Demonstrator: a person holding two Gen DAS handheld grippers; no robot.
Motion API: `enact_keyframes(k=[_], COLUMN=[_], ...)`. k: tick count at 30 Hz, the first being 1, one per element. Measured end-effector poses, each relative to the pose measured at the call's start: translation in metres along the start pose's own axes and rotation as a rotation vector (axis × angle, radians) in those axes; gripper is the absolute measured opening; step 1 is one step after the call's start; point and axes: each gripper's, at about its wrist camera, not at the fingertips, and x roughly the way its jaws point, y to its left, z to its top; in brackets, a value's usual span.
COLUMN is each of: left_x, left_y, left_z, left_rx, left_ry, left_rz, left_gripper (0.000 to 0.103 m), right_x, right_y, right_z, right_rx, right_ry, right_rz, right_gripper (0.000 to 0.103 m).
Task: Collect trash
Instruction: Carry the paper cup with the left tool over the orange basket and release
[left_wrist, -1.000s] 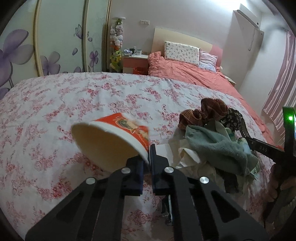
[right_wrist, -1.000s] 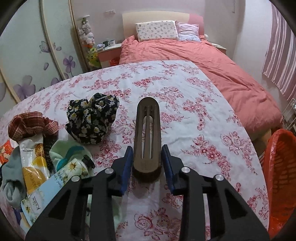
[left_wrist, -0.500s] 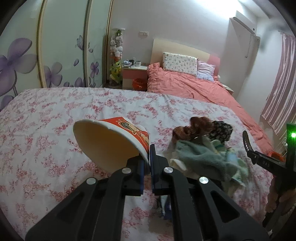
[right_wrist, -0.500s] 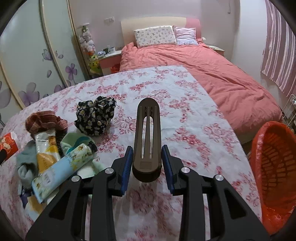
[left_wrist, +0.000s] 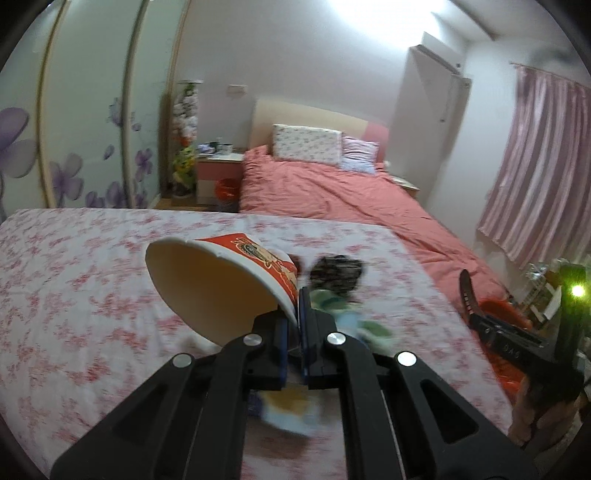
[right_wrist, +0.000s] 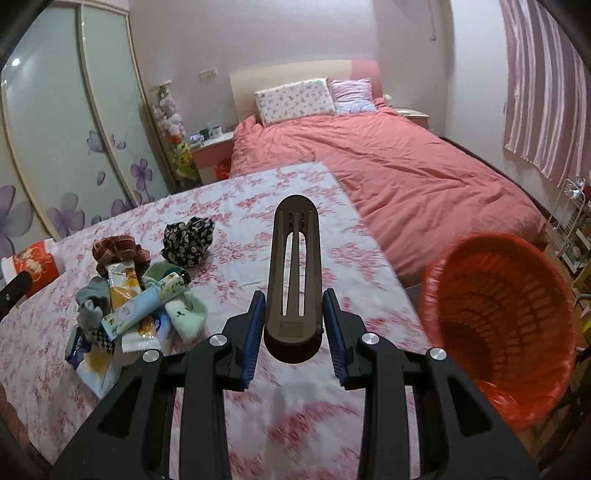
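My left gripper (left_wrist: 294, 325) is shut on the rim of a red and white paper cup (left_wrist: 218, 284), held tilted above the flowered table (left_wrist: 74, 295). The cup also shows at the left edge of the right wrist view (right_wrist: 33, 264). My right gripper (right_wrist: 294, 332) is shut on a brown slotted clip (right_wrist: 293, 273) and holds it above the table's right part. An orange basket (right_wrist: 506, 317) stands right of the table, below the gripper's level. A pile of wrappers, a tube and socks (right_wrist: 136, 306) lies on the table to the left.
A flowered black cloth (right_wrist: 188, 240) and a brown scrunchie (right_wrist: 118, 249) lie beyond the pile. A bed with a salmon cover (right_wrist: 406, 166) stands behind the table. A wire rack (right_wrist: 572, 225) is at the far right. Wardrobe doors (right_wrist: 55, 147) line the left.
Both grippers have risen and drawn back from the table with their objects still held. The right gripper has shifted toward the orange basket, which now fills more of its view.
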Motion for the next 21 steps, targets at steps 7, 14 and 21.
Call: enact_keyframes(k=[7,14,21], left_x=[0.003,0.014,0.027], left_y=[-0.068,-0.147,-0.216], left_z=[-0.002,-0.013,-0.03], left_rx=[0.04,0.107,0.178], left_ry=[0.019,0.059,0.095], left_rz=[-0.144,-0.296,-0.407], left_gripper=[0.007,0.007,0.007], right_x=[-0.035,-0.051,-0.05], right_y=[-0.037,-0.08,-0.12], right_z=[-0.01,-0.019,-0.029], right_rx=[0.062,0.135,0.207], right_ry=[-0.047,-0.083,-0.089], right_rz=[-0.045,-0.111,-0.135], right_gripper=[0.033,0.033,0.033])
